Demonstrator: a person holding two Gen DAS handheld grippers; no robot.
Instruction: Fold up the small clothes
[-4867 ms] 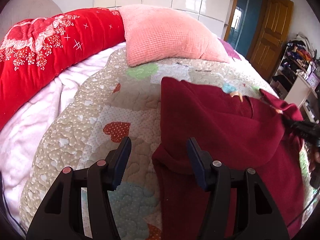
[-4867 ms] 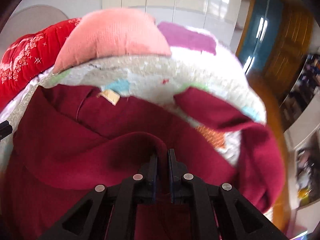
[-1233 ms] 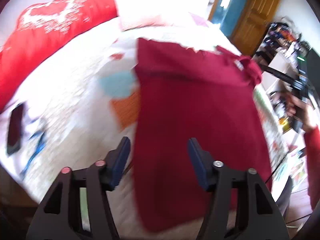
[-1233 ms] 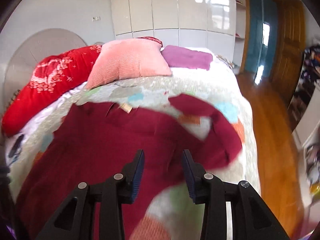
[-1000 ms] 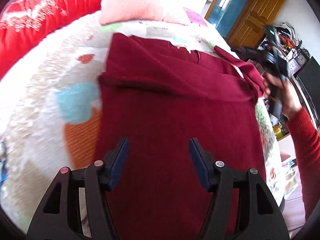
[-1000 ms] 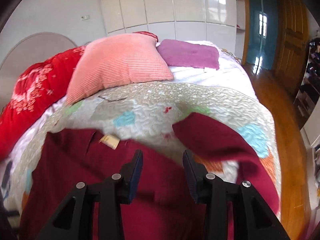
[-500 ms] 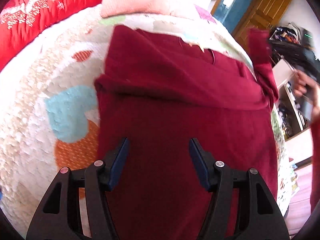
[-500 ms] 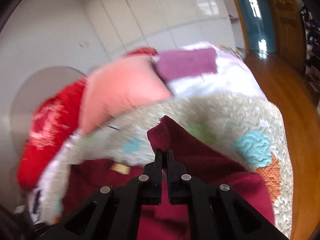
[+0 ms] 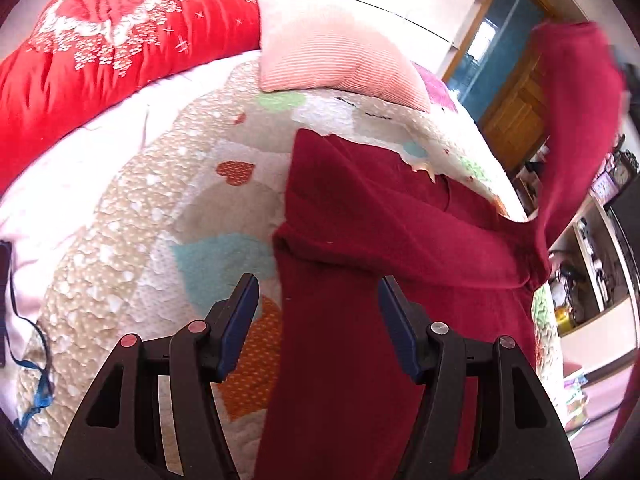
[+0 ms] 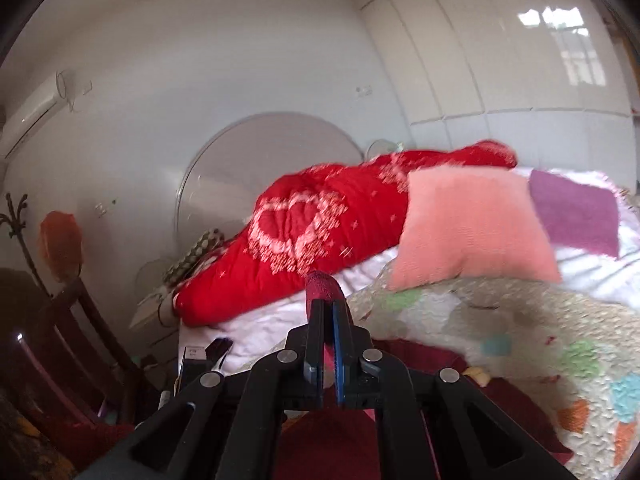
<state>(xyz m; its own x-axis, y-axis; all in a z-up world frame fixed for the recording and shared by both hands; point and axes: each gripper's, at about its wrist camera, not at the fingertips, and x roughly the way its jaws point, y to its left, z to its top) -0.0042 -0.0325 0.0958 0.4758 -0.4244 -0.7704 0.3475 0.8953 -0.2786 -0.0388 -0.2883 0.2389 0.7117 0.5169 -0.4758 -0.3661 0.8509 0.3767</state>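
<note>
Clearly the right gripper point(image 10: 327, 316) is clamped on the cuff of the dark red knit sweater's sleeve point(image 9: 576, 92), holding it up at two o'clock in the left wrist view, probably to swing it across the body for a fold. That sweater point(image 9: 360, 280) lies flat on the heart-patterned patchwork quilt point(image 9: 160, 240). At six o'clock, the left gripper point(image 9: 318, 320) hovers with its jaws spread and empty over the sweater's left edge, perhaps ready to pin it.
</note>
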